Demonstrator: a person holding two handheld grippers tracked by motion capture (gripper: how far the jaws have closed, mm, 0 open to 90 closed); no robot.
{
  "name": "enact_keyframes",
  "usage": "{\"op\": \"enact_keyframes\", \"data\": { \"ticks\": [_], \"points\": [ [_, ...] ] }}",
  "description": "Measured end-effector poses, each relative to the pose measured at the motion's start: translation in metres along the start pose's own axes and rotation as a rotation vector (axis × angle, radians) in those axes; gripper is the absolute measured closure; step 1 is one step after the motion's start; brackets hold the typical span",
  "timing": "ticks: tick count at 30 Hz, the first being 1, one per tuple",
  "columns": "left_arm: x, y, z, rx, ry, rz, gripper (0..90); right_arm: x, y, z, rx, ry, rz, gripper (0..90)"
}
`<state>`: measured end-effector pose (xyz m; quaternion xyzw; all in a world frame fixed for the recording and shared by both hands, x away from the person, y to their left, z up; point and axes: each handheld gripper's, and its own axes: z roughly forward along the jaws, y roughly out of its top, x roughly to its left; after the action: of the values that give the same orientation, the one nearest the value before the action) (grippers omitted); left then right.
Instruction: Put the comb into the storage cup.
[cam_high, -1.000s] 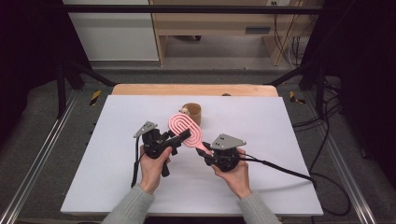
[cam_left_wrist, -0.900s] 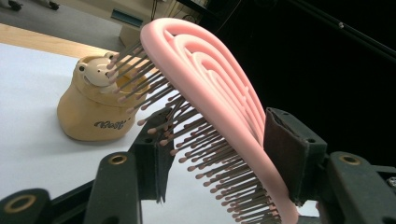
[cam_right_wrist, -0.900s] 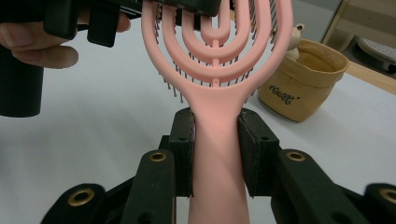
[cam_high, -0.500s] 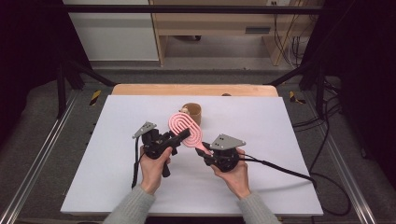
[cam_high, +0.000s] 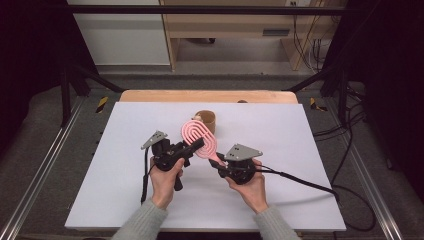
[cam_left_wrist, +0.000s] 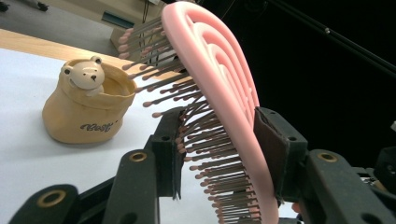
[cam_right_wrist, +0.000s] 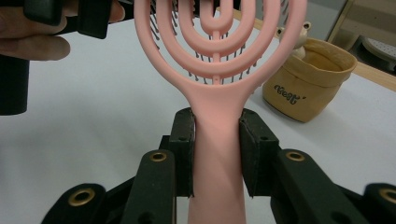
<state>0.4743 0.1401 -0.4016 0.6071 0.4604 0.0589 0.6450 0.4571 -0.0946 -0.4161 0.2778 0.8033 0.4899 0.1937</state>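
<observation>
Near the frame's centre, your right tool (cam_high: 218, 161) clamps the pink brush (cam_high: 199, 137) by its handle. Your left tool (cam_high: 196, 145) has just been closing on the head, which slants toward upper left, bristles between its pads.

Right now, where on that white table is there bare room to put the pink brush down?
The white table is bare right of the right gripper, left of the left gripper, and along its near edge. The crowded spot is mid-table: hairbrush, both grippers, tan pouch.
</observation>
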Motion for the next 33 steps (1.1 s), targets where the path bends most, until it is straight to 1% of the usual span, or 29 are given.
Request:
{"op": "enact_keyframes", "data": {
  "ticks": [8,15,18,22,24,29,33],
  "points": [
    [-0.003,0.000,-0.002,-0.008,-0.018,0.014,57.4,0.000,0.000,0.001,0.002,0.009,0.006,69.6],
    [-0.007,0.000,-0.003,-0.017,-0.043,0.021,60.1,0.000,-0.001,0.002,0.002,0.017,0.011,69.7],
    [-0.009,0.000,-0.003,-0.016,-0.050,0.031,60.9,0.000,-0.001,0.002,0.005,0.021,0.014,69.6],
    [-0.012,-0.001,-0.004,-0.024,-0.068,0.043,62.5,0.000,-0.001,0.003,0.007,0.028,0.021,69.6],
    [-0.014,0.000,-0.004,-0.023,-0.069,0.059,62.7,0.000,-0.001,0.003,0.007,0.031,0.022,69.6],
    [-0.017,0.000,-0.005,-0.025,-0.072,0.081,62.9,0.000,0.000,0.002,0.003,0.038,0.024,69.6],
    [-0.019,0.001,-0.005,-0.028,-0.073,0.086,62.9,0.000,0.000,0.002,0.001,0.042,0.026,69.3]
  ]
}}
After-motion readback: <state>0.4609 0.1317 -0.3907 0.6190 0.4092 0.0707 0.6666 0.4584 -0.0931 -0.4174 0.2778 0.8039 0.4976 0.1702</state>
